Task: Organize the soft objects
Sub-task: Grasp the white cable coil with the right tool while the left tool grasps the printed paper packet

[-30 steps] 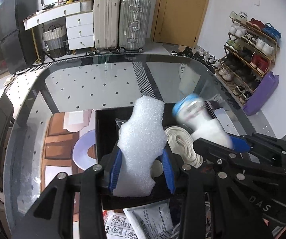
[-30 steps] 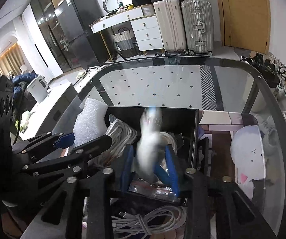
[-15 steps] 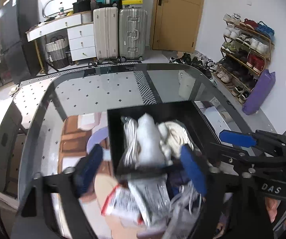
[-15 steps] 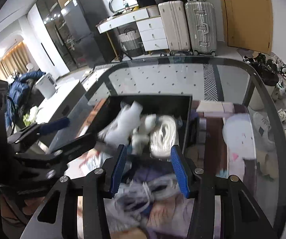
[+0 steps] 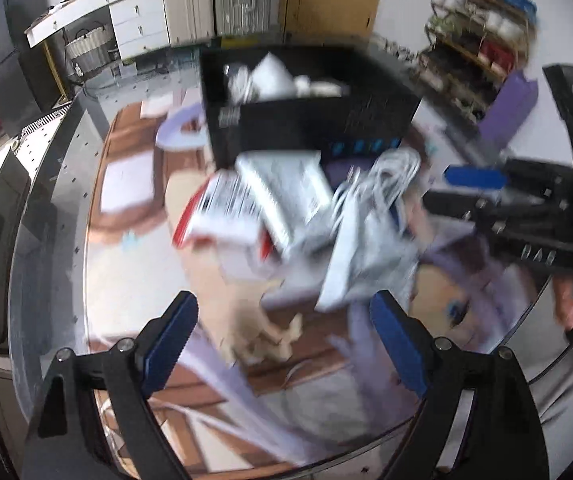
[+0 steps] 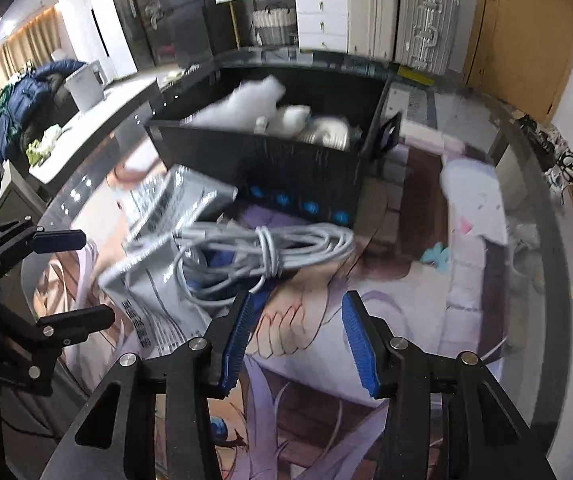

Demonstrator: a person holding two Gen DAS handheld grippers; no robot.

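A black box (image 5: 310, 120) (image 6: 270, 156) on the glass table holds white foam (image 6: 246, 100), a white bottle and a coiled white strap. In front of it lie silver plastic bags (image 6: 154, 280) (image 5: 286, 196), a red and white packet (image 5: 222, 216) and a bundled white cable (image 6: 262, 256) (image 5: 382, 180). My left gripper (image 5: 282, 340) is open and empty, pulled back from the box. My right gripper (image 6: 298, 340) is open and empty, just in front of the cable. Both views are blurred by motion.
The glass table (image 6: 534, 184) lies over a printed mat (image 6: 318, 360). Its curved edge (image 5: 46, 240) runs on the left. Suitcases (image 6: 398, 36), white drawers and a shoe rack (image 5: 482, 32) stand beyond. The other gripper shows at each view's side.
Both grippers let go of the foam and the bottle into the box, opened, and drew back toward the near side of the table. The box now lies further away.
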